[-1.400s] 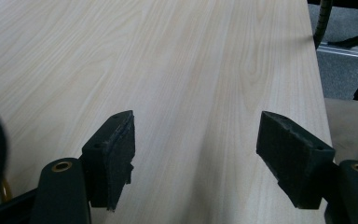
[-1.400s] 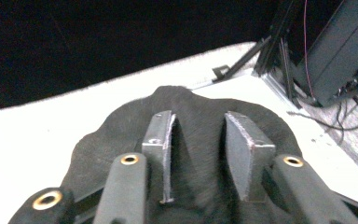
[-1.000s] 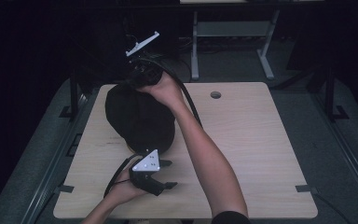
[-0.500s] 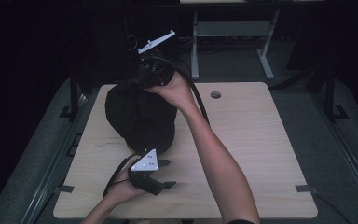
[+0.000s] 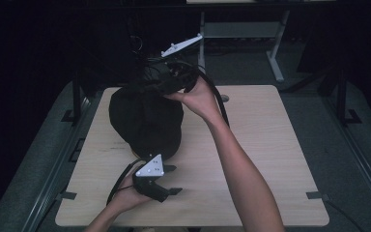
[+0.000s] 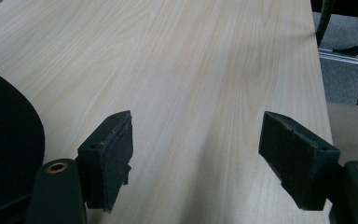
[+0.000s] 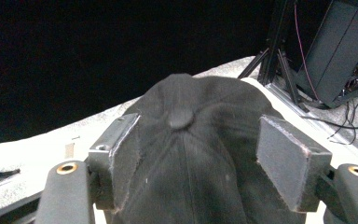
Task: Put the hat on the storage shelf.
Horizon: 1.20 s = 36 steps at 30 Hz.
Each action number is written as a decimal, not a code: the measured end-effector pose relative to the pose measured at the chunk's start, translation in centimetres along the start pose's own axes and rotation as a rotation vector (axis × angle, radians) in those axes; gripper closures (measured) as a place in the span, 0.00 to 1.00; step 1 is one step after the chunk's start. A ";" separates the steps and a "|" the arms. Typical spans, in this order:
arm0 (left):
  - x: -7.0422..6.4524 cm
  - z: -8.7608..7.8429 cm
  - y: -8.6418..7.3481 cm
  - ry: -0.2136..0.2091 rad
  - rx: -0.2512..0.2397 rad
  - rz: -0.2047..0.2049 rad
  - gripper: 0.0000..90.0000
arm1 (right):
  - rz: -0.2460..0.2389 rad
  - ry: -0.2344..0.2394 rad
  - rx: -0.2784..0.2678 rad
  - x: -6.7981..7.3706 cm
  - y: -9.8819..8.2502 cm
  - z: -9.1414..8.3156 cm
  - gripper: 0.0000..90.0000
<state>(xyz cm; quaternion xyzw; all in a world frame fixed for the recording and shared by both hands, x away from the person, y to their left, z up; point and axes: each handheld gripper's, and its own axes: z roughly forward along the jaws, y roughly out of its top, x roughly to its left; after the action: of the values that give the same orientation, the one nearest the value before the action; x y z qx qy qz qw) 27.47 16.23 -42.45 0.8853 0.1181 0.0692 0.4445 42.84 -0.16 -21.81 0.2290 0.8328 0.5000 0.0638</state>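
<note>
The right hand-held gripper (image 7: 198, 158), its jaws just widening, hangs released over the cap (image 7: 186, 140); the left hand-held gripper (image 6: 205, 154) rests released on the desk (image 6: 191, 70).

Matt black cloth cap (image 5: 145, 121) w/ stitched seams; smooth pale wood-grain table (image 5: 270, 145).

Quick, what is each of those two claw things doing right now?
Left gripper: open, nothing between its jaws, bare table ahead.
Right gripper: open, jaws just widening, black cap between them, not pressed.
</note>
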 end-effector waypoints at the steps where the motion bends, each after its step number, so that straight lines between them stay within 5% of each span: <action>1: 0.0 0.0 0.0 0.000 0.000 0.000 0.28 | 0.000 0.000 0.000 0.0 0.0 0.0 0.33; 36: 0.0 0.4 -0.1 -0.006 0.005 -0.012 0.27 | 0.077 -0.084 -0.002 -2.1 -6.5 -7.5 0.30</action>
<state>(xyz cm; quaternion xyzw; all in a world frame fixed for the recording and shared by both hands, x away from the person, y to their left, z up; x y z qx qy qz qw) 27.56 16.01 -42.80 0.8858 0.1221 0.0634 0.4432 40.15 -9.68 -24.00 0.2816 0.8195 0.4928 0.0799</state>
